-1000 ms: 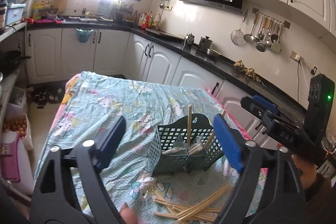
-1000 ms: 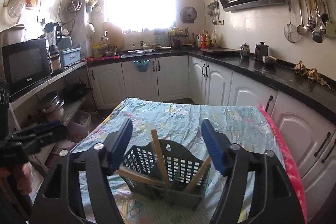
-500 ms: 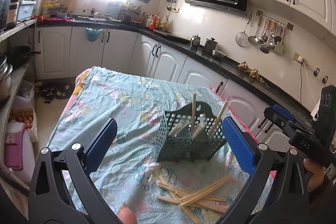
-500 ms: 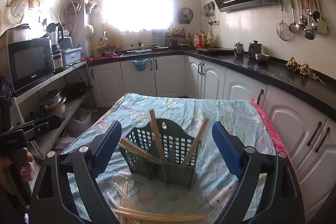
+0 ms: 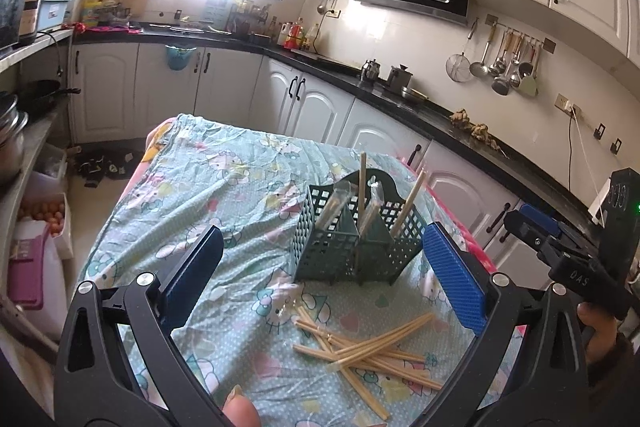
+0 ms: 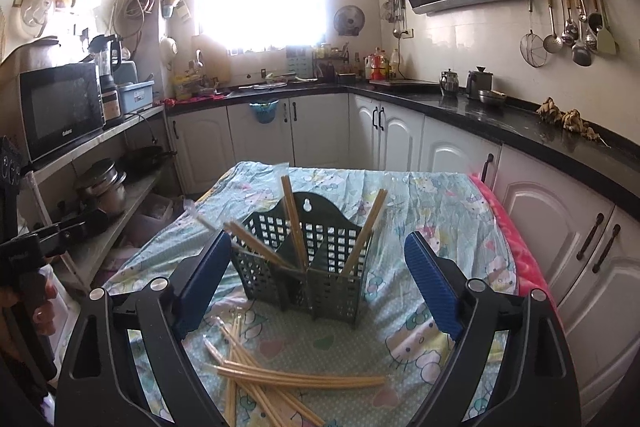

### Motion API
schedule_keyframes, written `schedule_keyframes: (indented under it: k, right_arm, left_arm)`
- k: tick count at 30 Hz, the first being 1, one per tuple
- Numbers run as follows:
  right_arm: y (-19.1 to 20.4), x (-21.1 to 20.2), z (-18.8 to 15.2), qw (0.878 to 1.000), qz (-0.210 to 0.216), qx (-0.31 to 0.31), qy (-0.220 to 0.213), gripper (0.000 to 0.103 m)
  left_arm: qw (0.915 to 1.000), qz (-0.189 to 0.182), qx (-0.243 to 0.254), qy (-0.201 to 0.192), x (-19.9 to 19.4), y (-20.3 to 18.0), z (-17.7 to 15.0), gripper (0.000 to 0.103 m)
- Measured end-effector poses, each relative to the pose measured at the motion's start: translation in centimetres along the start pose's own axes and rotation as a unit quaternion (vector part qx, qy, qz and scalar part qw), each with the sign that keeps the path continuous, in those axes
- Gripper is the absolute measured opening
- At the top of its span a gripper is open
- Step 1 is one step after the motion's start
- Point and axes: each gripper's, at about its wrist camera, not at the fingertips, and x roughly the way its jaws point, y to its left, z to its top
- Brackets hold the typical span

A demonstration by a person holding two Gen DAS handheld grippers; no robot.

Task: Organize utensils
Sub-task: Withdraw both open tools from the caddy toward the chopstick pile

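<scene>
A dark green slotted utensil basket (image 5: 356, 243) stands on the cloth-covered table and holds a few wooden chopsticks upright; it also shows in the right wrist view (image 6: 308, 259). A loose pile of wooden chopsticks (image 5: 368, 351) lies on the cloth in front of it, also seen in the right wrist view (image 6: 264, 383). My left gripper (image 5: 320, 283) is open and empty, above the table short of the basket. My right gripper (image 6: 316, 287) is open and empty, facing the basket; its body shows at the right of the left wrist view (image 5: 560, 259).
The table carries a light green cartoon-print cloth (image 5: 224, 187) with a pink edge at the right (image 6: 516, 251). White cabinets with a black counter (image 6: 480, 119) run behind and to the right. Shelves with pots (image 6: 100, 187) and a microwave (image 6: 60, 107) stand left.
Both grippers have pulled back and up from the basket, so the loose chopstick pile on the cloth has come into view. Both stay open and empty.
</scene>
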Motion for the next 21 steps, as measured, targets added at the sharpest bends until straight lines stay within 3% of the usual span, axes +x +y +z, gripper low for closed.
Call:
schedule_keyframes:
  k: [21]
  right_arm:
    - [0.1,0.2,-5.1,0.998,0.002,-0.013,0.062,0.086]
  left_arm:
    - [0.9979,0.002,-0.009,0.065,1.3,0.7,-5.2,0.092]
